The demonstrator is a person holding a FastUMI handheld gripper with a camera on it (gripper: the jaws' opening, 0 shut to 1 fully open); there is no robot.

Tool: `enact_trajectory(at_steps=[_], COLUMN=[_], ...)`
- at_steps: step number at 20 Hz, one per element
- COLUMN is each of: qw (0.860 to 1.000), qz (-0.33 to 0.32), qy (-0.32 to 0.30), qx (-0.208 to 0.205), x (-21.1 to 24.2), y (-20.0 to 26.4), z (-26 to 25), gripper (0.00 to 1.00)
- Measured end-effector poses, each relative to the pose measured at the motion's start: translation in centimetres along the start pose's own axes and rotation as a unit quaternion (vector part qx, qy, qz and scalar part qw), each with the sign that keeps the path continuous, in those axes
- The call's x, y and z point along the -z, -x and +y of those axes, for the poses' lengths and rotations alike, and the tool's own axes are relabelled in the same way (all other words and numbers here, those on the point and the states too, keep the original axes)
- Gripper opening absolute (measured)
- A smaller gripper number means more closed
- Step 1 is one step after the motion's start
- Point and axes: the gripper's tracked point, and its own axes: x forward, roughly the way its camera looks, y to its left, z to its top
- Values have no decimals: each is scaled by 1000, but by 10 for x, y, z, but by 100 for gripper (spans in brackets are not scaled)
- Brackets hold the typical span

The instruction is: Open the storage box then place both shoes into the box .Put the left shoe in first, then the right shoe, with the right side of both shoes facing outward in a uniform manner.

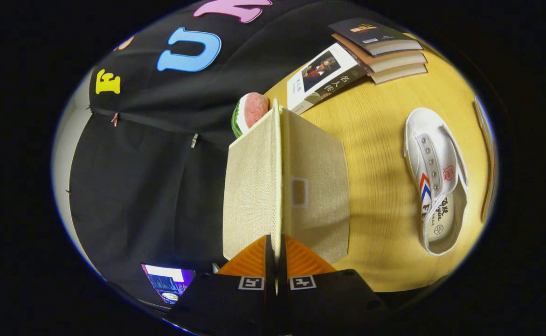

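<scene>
Jaws clamped on box lid [277,177] edge, logo-printed white shoe [435,179] beside

gripper [276,261] | rolled sideways | fingers [249,261] nearly closed, pinching thin lid edge [277,186] between them

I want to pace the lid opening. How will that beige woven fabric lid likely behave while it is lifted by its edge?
The beige woven fabric lid looks like a thin flat panel, so probably light. It stands straight along its edge from the gripper, whose fingers are shut on it, suggesting a stiff board inside. The coarse weave probably grips well rather than slipping.
</scene>
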Motion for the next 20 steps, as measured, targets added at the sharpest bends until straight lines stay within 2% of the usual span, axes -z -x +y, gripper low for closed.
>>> enact_trajectory(at_steps=[4, 10, 15, 17, 20], qw=[999, 997, 993, 992, 989], qz=[-24, -33, -32, -21, -14], qy=[31, 67, 88, 78, 96], qx=[-2, -26, -73, -96, -110], x=[-10, -9, 3, 12, 16], y=[8, 12, -10, -21, -46], z=[31, 99, 169, 199, 233], gripper=[5, 5, 5, 5, 5])
